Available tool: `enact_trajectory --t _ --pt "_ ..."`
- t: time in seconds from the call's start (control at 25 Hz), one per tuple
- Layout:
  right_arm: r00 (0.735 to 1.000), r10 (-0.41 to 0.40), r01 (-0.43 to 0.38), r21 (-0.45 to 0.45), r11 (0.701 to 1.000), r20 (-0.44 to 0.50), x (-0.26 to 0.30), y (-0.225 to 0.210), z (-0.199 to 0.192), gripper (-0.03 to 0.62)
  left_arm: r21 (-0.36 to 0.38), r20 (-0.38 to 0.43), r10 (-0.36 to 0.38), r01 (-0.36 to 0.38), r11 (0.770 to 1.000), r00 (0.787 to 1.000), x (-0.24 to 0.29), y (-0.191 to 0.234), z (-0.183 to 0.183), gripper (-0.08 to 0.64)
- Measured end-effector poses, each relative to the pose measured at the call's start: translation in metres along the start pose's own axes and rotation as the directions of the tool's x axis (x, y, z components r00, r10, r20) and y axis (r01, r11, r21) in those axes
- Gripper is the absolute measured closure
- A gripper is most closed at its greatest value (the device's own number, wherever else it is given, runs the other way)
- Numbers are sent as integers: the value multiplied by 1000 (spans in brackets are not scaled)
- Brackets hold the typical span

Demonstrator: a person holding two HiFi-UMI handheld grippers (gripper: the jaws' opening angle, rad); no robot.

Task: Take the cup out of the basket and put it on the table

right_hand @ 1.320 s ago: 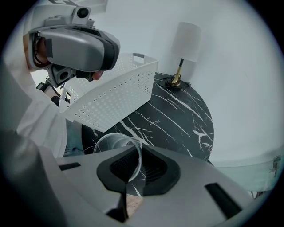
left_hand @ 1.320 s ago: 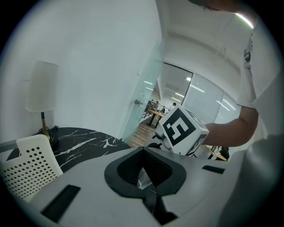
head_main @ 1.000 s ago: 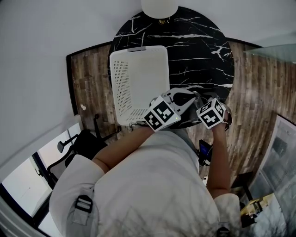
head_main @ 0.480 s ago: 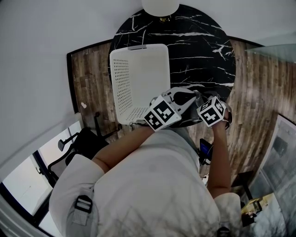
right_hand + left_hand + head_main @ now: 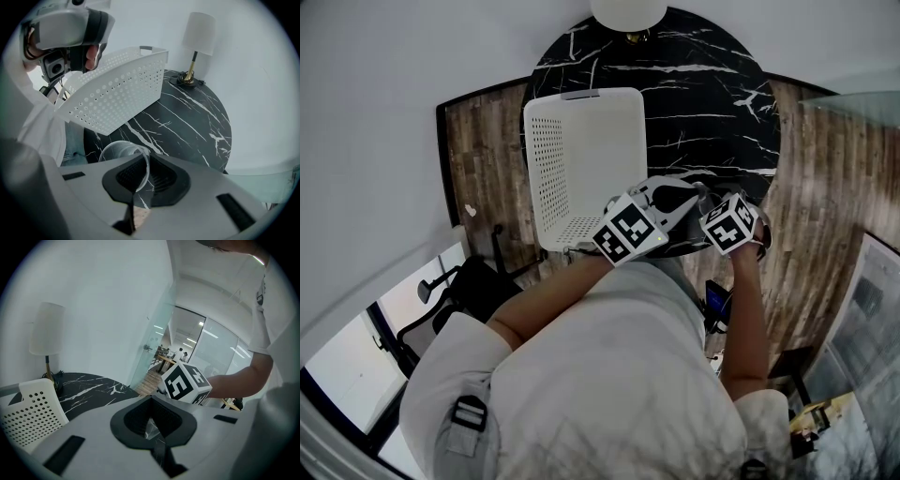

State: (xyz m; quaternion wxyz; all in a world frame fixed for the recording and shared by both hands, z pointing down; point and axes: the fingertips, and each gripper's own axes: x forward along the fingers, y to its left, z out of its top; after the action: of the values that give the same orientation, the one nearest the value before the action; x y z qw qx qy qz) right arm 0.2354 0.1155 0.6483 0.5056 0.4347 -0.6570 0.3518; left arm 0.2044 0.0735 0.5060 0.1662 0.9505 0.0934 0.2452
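I held the cup (image 5: 119, 150) by its rim, the right tool (image 5: 140, 178) clenched on it, outside the basket (image 5: 117, 89) and over the worktop's (image 5: 187, 122) near edge, presumably for setting down; left tool (image 5: 150, 420) closed, apparently empty.

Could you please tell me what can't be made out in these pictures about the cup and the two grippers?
- Cup: the head view hides it behind the grippers. In the right gripper view the right gripper covers its base, so contact with the table is unclear.
- Left gripper: something clear glints between its jaws, but too little shows to name it.
- Basket: its near corner is covered in the head view.
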Motion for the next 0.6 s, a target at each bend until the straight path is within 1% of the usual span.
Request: enact_trajectory --t 0.6 --pt "1000 0 0 -1 1000 -16 9 2 -5 566 -6 6 5 -5 1000 1000 -1 0 -1 554"
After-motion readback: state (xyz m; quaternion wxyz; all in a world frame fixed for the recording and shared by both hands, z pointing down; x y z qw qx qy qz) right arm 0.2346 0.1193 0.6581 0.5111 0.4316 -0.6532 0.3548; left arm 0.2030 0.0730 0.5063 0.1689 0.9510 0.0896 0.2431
